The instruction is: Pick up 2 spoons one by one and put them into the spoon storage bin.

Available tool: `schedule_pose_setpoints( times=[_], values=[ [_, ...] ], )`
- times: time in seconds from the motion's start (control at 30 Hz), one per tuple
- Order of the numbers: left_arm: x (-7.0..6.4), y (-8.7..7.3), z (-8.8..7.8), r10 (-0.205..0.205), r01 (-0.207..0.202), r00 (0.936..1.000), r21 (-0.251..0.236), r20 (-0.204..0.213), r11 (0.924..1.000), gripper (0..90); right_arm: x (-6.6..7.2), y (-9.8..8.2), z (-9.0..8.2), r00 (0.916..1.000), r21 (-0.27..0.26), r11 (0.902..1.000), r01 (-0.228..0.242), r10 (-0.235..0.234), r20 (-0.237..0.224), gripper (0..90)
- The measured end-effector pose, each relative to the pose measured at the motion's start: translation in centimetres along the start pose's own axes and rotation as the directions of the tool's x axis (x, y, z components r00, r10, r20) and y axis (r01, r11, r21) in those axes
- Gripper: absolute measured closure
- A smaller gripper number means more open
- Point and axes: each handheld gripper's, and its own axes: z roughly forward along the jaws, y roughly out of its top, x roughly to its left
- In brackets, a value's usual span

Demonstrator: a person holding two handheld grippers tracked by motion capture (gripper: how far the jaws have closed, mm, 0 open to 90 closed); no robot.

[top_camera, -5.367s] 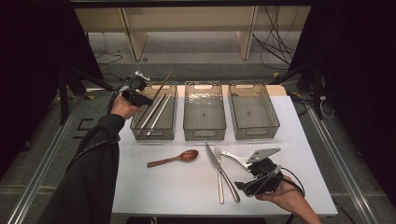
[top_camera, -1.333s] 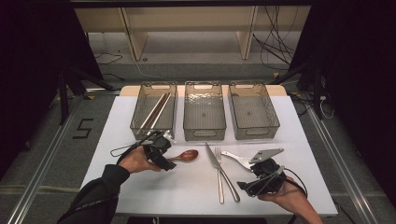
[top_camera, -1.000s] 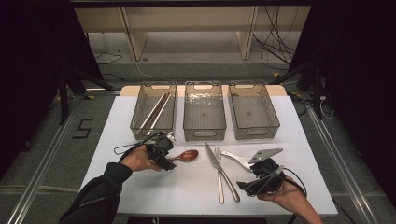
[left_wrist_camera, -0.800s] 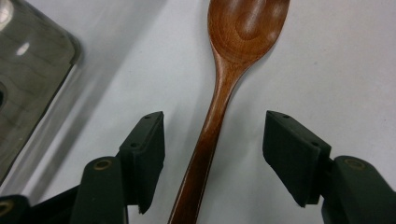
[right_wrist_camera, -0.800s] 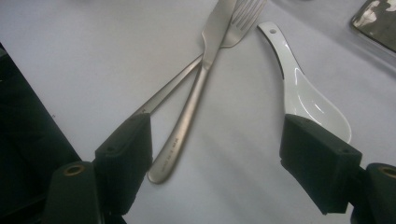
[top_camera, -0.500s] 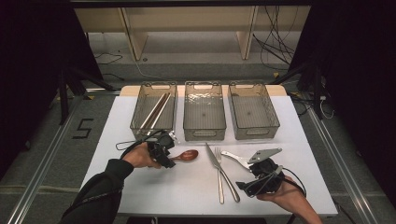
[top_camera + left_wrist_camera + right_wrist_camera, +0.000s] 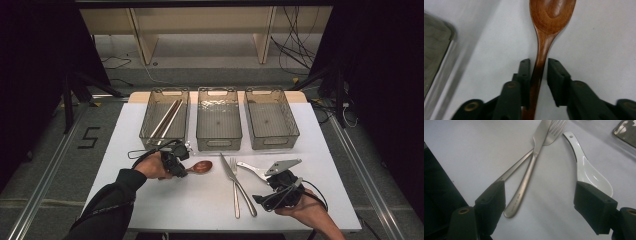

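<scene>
We had the left gripper point(image 7: 537, 72) down on the white surface point(image 7: 200, 205), its jaws just closing in on the wooden spoon point(image 7: 546, 37). The spoon's handle ran between them, one pad against it and the other a sliver off, so it was not yet pinched; the bowl lay beyond the tips. Our right gripper point(image 7: 539, 200) rested with its jaws wide and nothing gripped. Between them lay the knife point(image 7: 531, 167) crossed over the fork point(image 7: 549, 135), and the white ceramic spoon point(image 7: 589, 172) lay just ahead of one jaw.
</scene>
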Motion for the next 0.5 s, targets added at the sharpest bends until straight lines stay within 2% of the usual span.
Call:
schedule_pose_setpoints(
  times=[0.1, 0.17, 0.4, 0.43, 0.5],
  values=[
    [-0.12, -0.06, 0.03, -0.001, 0.001, 1.0, -0.009, 0.006, 1.0, 79.2, -0.02, -0.01, -0.02, 1.0, -0.002, 1.0, 0.002, -0.002, 0.002, 26.4],
    [-0.06, -0.11, -0.03, 0.007, -0.007, 1.0, -0.005, 0.007, 1.0, 79.8, -0.01, 0.0, -0.03, 1.0, -0.002, 1.0, 0.003, -0.003, 0.001, 26.5],
    [-0.29, -0.26, -0.14, -0.006, 0.006, 1.0, -0.018, 0.008, 0.9998, 80.7, 0.0, 0.01, -0.08, 1.0, -0.004, 1.0, 0.001, -0.001, 0.004, 26.5],
    [-0.25, -0.27, -0.27, 0.004, -0.004, 1.0, -0.016, 0.006, 0.9999, 80.8, 0.0, 0.01, -0.07, 1.0, -0.007, 1.0, 0.004, -0.004, 0.003, 26.5],
    [-0.27, -0.33, -0.44, -0.007, 0.007, 0.9999, -0.034, 0.013, 0.9994, 80.8, 0.04, 0.03, -0.08, 1.0, -0.005, 1.0, 0.004, -0.004, 0.001, 26.5]
  ],
)
